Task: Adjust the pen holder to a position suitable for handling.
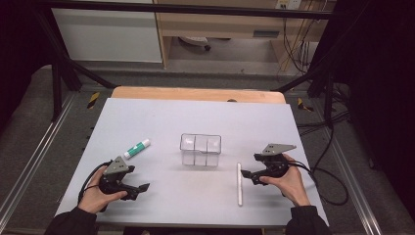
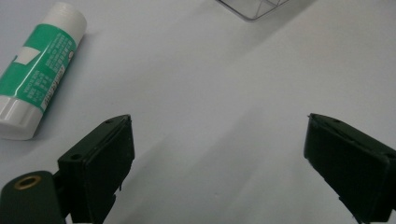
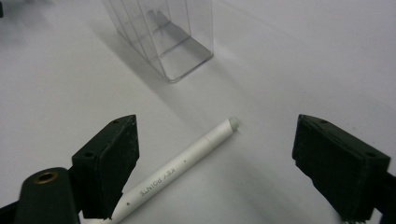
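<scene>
Inventory of what I have in front of me, item by item

1. Worktop (image 1: 161,117): pale grey sheet over a wooden top, a strip of wood showing along the far edge

2. Clear plastic box (image 1: 200,150): stands upright near the middle of the worktop, split by inner walls into several compartments; I see nothing inside them. In the right gripper view the same box (image 3: 161,35) stands beyond the pen, apart from it

3. White pen (image 1: 239,183): lies flat on the worktop to the right of the box and well apart from it, its length running from the near edge toward the far edge. In the right gripper view the pen (image 3: 180,168) lies on the surface below my jaws, crossing under the left-hand jaw, rounded tip pointing toward the box, grey lettering along the barrel

4. Glue stick (image 1: 137,148): green and white, on its side left of the box, apart from it; in the left gripper view the glue stick (image 2: 39,70) lies ahead and left of my jaws

5. Right hand-held gripper (image 1: 248,175): held just right of the pen, jaws spread wide, nothing pressed between them, pads clear of the pen

6. Left hand-held gripper (image 1: 142,188): held low at the near left of the worktop, jaws wide apart over bare surface, touching nothing
</scene>
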The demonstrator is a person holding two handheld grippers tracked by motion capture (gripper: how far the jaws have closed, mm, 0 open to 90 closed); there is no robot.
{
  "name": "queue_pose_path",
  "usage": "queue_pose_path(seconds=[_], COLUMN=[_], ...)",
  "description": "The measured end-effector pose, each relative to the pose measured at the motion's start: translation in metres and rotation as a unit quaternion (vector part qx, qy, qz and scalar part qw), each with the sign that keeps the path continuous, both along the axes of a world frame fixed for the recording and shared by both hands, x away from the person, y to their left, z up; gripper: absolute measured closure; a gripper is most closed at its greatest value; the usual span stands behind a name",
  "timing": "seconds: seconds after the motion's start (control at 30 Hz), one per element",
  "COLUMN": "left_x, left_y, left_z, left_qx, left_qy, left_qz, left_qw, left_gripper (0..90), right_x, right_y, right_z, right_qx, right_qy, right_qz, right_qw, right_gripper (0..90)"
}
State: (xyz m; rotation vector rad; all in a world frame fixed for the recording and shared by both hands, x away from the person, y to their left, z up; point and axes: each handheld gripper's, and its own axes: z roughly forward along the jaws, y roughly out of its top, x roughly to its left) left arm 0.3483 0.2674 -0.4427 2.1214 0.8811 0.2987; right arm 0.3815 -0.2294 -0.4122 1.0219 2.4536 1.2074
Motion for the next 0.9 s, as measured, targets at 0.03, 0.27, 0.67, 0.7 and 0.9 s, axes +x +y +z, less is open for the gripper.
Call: queue_pose_path(seconds=[0.03, 0.27, 0.67, 0.7, 0.9], left_x=[0.000, 0.000, 0.000, 0.000, 0.000], left_y=[0.000, 0.000, -0.001, -0.001, -0.001], left_z=[0.000, -0.001, -0.001, -0.001, -0.001], left_qx=[0.000, 0.000, 0.001, 0.001, 0.001], left_qy=[0.000, 0.001, 0.001, 0.001, 0.001], left_qz=[0.000, -0.001, -0.001, -0.001, -0.002], left_qw=[1.0000, 1.0000, 1.0000, 1.0000, 1.0000], left_gripper=[8.4, 8.3, 8.3, 8.3, 8.3], right_x=[0.000, 0.006, 0.015, 0.016, 0.024], right_y=[-0.001, -0.015, -0.032, -0.033, -0.037], right_z=[0.000, -0.002, -0.007, -0.007, -0.007], right_qx=[-0.002, -0.005, -0.021, -0.024, -0.034], right_qy=[0.002, 0.007, 0.005, 0.008, 0.008], right_qz=[-0.002, -0.025, -0.046, -0.047, -0.048], right_qw=[1.0000, 0.9996, 0.9987, 0.9986, 0.9982], right_gripper=[13.6, 9.4, 6.8, 6.6, 7.2])
